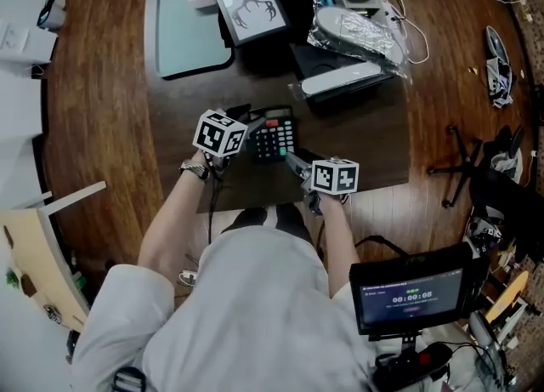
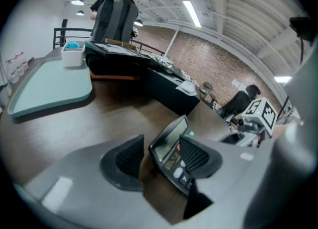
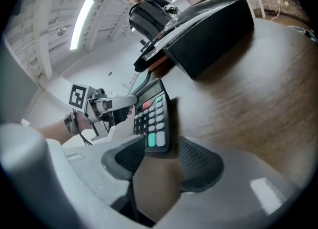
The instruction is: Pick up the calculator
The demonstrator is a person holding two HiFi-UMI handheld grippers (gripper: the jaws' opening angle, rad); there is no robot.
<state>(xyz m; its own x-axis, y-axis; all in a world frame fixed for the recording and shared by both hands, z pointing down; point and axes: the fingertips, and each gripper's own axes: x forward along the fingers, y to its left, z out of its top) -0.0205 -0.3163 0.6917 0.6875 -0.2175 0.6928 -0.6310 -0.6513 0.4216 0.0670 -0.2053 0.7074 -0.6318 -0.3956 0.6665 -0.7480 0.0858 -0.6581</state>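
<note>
Black and flat, the calculator (image 1: 274, 137) lies on the dark desk (image 1: 365, 139) right in front of the person, between the two tools. In the head view its long axis runs roughly away from the person, with the display at the far end and the keys at the near end. The right tool (image 1: 294, 161) comes at it from the near right, and in the right gripper view the key end of the calculator (image 3: 151, 118) sits squarely in the mouth of that tool (image 3: 159, 161). The jaws are spread to either side of it, with a thin dark gap showing on the right edge, so I judge they are not yet pressing. The left tool (image 1: 252, 133) reaches in from the calculator's left side. Its own view shows the left tool (image 2: 161, 154) with jaws spread wide. The display corner of the calculator (image 2: 169, 141) shows in the gap, and the keys are partly hidden behind the right jaw. The right tool looks the better placed of the two. It points along the long axis, so closing it would pinch across the narrow width, while the left tool meets the calculator at a slant.
</note>
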